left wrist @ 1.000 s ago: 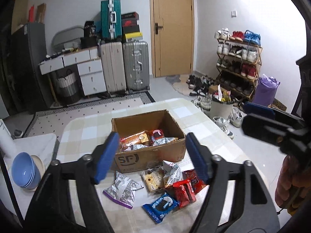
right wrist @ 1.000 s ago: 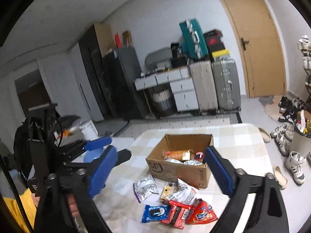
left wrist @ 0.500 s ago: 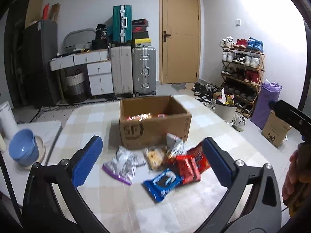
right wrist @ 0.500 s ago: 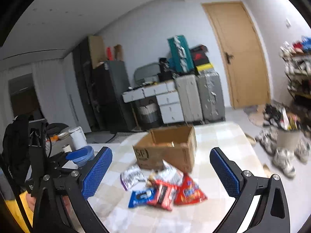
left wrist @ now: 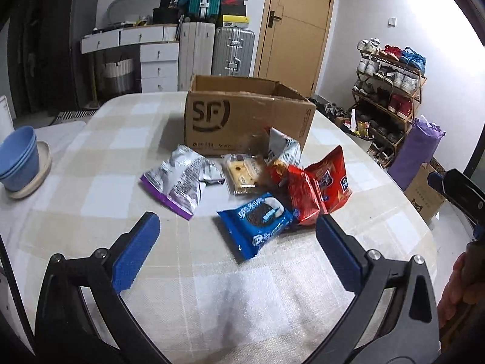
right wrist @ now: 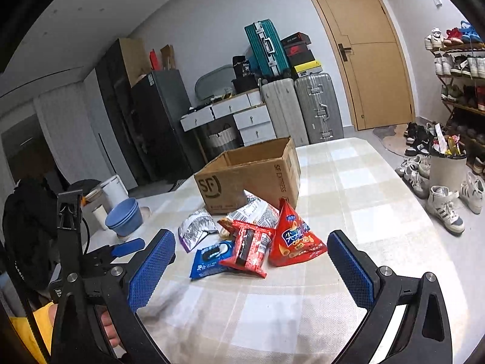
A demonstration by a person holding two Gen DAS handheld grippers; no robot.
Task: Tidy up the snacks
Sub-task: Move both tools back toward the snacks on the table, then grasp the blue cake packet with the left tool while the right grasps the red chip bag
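Both claws are spread wide with nothing between the pads. The left gripper (left wrist: pixel 238 250) has just been opening and hangs over bare checked tablecloth (left wrist: pixel 212 288) short of the snack pile. The right gripper (right wrist: pixel 251 257) has just widened a bit too and sits near the same pile.

The snacks lie in a loose clump just in front of the cardboard box (left wrist: pixel 245 121), which is open at the top, printed side toward the claws. The blue cookie pack (left wrist: pixel 256 220) is nearest the left claw, lying flat, long axis running diagonally from the near end toward the red packs. The red wafer pack (right wrist: pixel 247 247) overlaps it, and the red triangular chip bag (right wrist: pixel 292 239) stands tip-up toward the box. The silver-purple bag (left wrist: pixel 182 179) lies flat, off to the pile's left.

Plenty of open cloth on the near side and right of the pile. Blue bowls (left wrist: pixel 18 157) sit well off by the left edge.
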